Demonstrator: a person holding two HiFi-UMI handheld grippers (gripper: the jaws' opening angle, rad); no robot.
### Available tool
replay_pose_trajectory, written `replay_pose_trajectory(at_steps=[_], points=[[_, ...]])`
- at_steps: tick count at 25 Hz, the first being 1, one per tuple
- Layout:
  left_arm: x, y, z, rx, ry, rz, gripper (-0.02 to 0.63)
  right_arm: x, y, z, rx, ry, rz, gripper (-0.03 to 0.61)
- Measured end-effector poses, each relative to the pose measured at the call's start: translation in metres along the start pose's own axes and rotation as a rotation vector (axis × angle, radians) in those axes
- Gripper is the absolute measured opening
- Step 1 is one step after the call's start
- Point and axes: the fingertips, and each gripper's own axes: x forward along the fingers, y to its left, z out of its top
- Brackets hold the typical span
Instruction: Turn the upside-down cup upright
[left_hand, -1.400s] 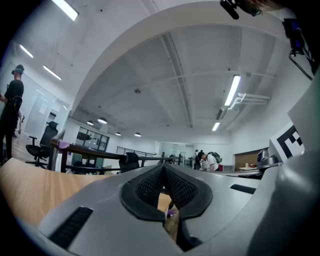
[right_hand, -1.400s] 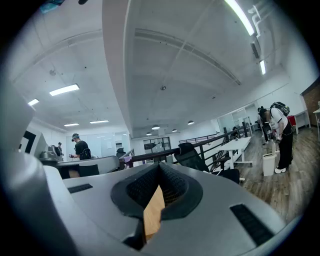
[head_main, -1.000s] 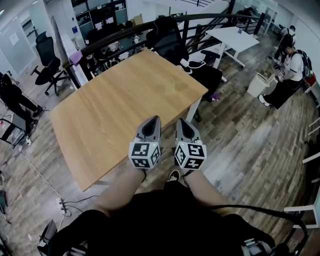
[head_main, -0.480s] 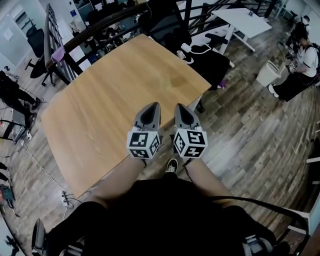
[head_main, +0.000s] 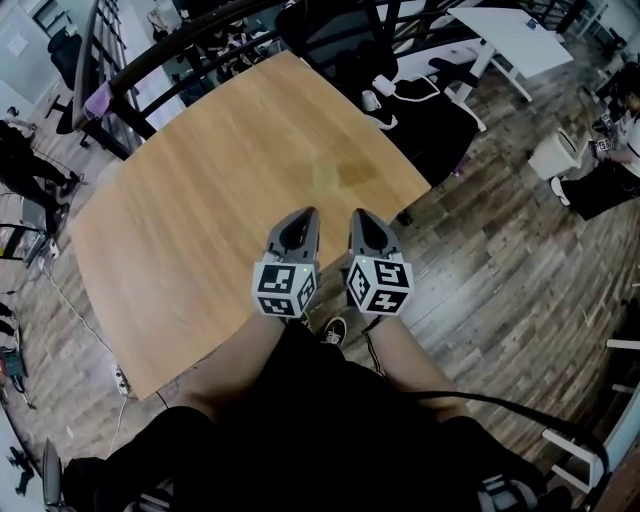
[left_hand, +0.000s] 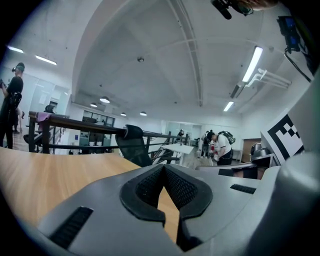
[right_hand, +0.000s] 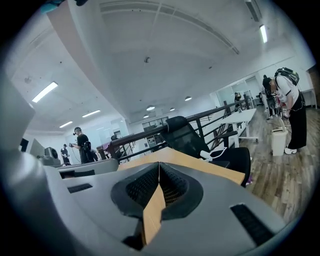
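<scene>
Both tools have come nearer the table (head_main: 190, 230) since the earlier frame, and its wooden top now fills more of the head view; the left tool (head_main: 304, 214) and the right tool (head_main: 358, 215) sit side by side at mid-frame, their tips reaching just over the table's near edge; each tool's jaws are pressed together with nothing between them, as the left gripper view (left_hand: 164, 168) and the right gripper view (right_hand: 159, 164) show; a faint glassy patch (head_main: 340, 176) lies on the table just above the tools, too dim to tell whether it is the cup or which way it points; bare wood spreads to the upper left; the table's right corner ends over the plank floor (head_main: 500, 270); a black office chair (head_main: 335, 40) and a railing (head_main: 130, 75) border the far edge.
</scene>
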Motion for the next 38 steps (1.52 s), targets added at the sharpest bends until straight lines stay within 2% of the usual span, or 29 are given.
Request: replay_pose_trajectory(at_steps=[7,13,14,15,16,17,21,24,26,29,33,35,38], points=[[0.069,0.046,-0.051,-0.025,0.093,0.010,0.009,0.081,-0.032,-0.033,0.009,0.091,-0.023,0.014],[0.120,0.082,-0.089,-0.052,0.140,-0.018,0.009,0.147,-0.039,-0.062,-0.051,0.165,-0.010,0.019],[0.128,0.089,-0.094,-0.049,0.150,-0.021,0.009,0.158,-0.038,-0.065,-0.060,0.172,0.002,0.053],[0.134,0.096,-0.099,-0.048,0.161,-0.025,0.009,0.167,-0.036,-0.069,-0.067,0.181,0.018,0.142],[0.139,0.103,-0.104,-0.049,0.173,-0.031,0.009,0.177,-0.034,-0.071,-0.077,0.189,0.034,0.194],[0.145,0.110,-0.108,-0.051,0.183,-0.038,0.009,0.186,-0.032,-0.072,-0.092,0.195,0.043,0.220],[0.161,0.130,-0.126,-0.040,0.211,-0.065,0.009,0.228,-0.028,-0.079,-0.209,0.226,0.052,0.272],[0.171,0.137,-0.139,-0.002,0.224,-0.071,0.016,0.252,-0.030,-0.090,-0.274,0.258,0.065,0.288],[0.175,0.139,-0.148,0.017,0.241,-0.078,0.059,0.264,-0.033,-0.099,-0.299,0.290,0.066,0.288],[0.177,0.139,-0.161,0.008,0.265,-0.080,0.075,0.275,-0.035,-0.112,-0.323,0.351,0.088,0.288],[0.178,0.133,-0.171,0.011,0.287,-0.115,0.140,0.276,-0.035,-0.110,-0.325,0.351,0.112,0.287],[0.184,0.128,-0.173,0.031,0.288,-0.140,0.204,0.276,-0.038,-0.101,-0.295,0.331,0.123,0.287],[0.195,0.118,-0.174,0.123,0.277,-0.184,0.288,0.275,-0.038,-0.084,-0.190,0.314,0.175,0.287]])
